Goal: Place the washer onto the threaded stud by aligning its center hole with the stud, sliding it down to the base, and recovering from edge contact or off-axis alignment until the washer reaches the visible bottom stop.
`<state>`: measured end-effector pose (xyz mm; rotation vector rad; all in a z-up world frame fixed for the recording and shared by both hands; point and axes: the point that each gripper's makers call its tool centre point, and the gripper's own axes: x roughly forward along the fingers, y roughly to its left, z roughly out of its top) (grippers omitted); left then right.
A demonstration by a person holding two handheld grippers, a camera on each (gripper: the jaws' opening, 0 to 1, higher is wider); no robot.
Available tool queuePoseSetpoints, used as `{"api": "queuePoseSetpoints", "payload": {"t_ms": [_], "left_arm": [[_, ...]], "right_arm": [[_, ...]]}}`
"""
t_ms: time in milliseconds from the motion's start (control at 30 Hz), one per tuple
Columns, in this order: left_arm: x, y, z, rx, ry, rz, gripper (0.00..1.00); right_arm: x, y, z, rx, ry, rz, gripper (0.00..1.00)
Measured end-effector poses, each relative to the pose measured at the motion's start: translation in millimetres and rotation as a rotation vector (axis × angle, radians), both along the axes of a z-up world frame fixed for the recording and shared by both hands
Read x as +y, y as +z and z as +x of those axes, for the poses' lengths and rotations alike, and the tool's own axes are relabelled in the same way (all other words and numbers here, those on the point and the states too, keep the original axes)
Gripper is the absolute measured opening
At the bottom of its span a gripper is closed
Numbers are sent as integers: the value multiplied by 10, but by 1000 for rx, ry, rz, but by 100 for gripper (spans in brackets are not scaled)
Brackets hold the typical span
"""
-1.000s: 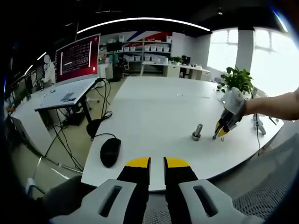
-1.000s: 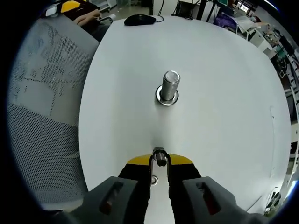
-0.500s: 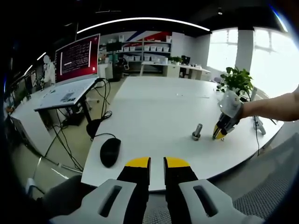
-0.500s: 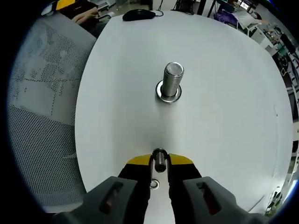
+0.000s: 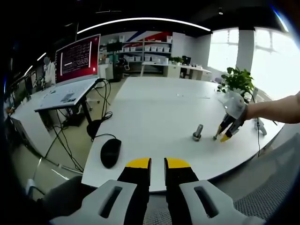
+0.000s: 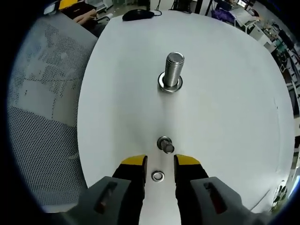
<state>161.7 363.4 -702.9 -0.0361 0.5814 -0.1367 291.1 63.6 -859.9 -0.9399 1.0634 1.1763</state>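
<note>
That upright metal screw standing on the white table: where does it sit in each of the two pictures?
Left gripper view: the threaded stud stands small, right of centre, beside the right gripper.
Right gripper view: the stud stands upper centre, beyond the open jaws.
Shared landmark: the black mouse at the table edge.

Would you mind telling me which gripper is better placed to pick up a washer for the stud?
Right. The right gripper hangs open directly over a small washer on the white table, close to the threaded stud. The left gripper sits back at the table's near edge.
</note>
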Motion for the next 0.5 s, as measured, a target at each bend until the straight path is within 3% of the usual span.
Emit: {"api": "queuePoseSetpoints", "payload": {"t_ms": [500], "left_arm": [[6, 9, 5, -3, 2, 0, 9]], "right_arm": [[-222, -4, -147, 30, -23, -21, 23]]}}
